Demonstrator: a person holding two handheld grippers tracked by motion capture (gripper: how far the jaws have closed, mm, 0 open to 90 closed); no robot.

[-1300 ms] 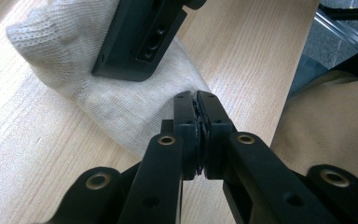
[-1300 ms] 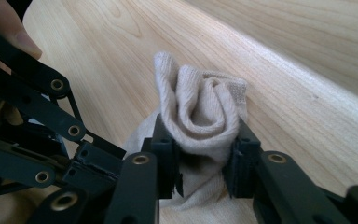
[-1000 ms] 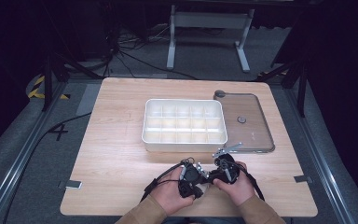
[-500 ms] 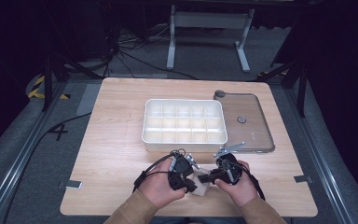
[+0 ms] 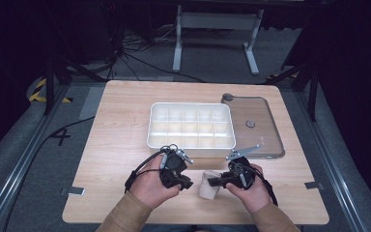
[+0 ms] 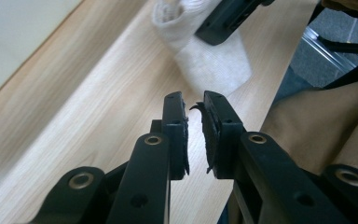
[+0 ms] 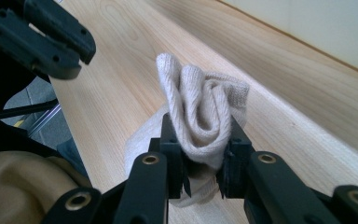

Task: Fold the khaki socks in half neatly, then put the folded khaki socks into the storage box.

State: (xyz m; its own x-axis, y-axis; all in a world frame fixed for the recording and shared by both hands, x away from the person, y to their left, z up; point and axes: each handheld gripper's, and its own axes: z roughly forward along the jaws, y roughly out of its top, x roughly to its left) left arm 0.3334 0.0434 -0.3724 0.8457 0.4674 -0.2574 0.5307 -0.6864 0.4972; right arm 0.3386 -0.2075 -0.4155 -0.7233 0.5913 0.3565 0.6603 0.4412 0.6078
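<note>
1. Right gripper (image 7: pixel 200 172): clamped on rolled cream sock (image 7: pixel 205 116), near table's (image 5: pixel 125 140) front edge.
2. Left gripper (image 6: pixel 194 116): just beside sock, jaws just opening, narrowly apart, nothing between.
3. White compartment tray (image 5: pixel 191 126): behind both.

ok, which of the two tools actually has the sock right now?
The right tool: its jaws pinch the bunched cream sock. The left tool has nothing between its jaws, which have just been opening, and sits apart from the sock.
</note>
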